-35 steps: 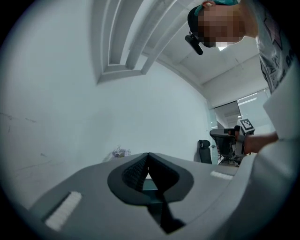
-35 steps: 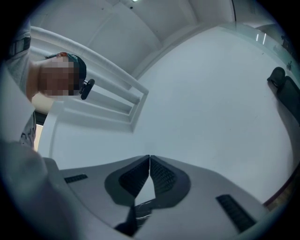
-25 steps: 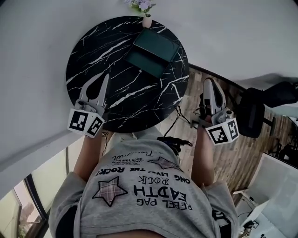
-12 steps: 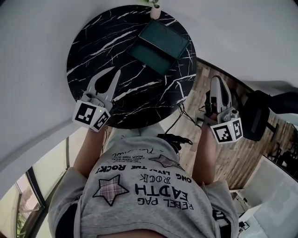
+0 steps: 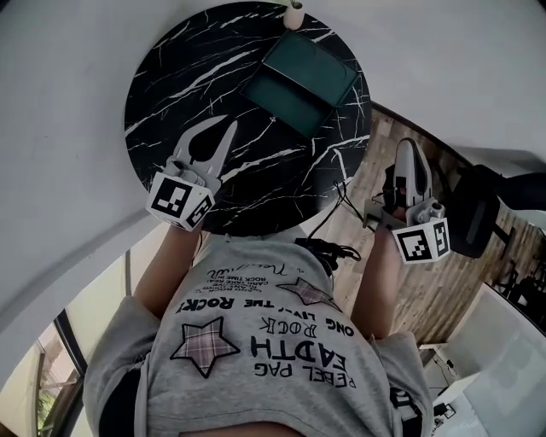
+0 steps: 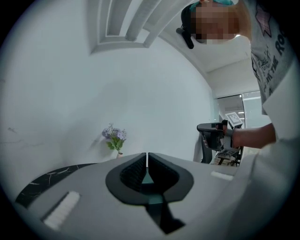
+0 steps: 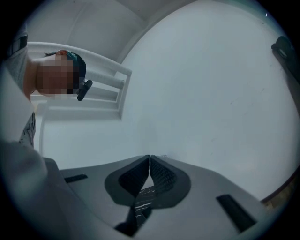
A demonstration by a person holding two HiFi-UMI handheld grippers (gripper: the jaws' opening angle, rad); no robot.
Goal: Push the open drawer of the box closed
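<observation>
Round black table [image 5: 188,94], white veins running all over the marble top. On its far right part sits a dark green box [image 5: 317,64], its drawer [image 5: 286,101] pulled out toward the near left. Just beyond the box, right at the far edge, a small pale vase [image 5: 295,15] stands upright, holding purple flowers [image 6: 115,136]. The near left of the tabletop lies bare.

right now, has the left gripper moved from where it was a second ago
Yes. Judged against the round table, the left gripper has come slightly further in over the marble top, towards the green box.
</observation>
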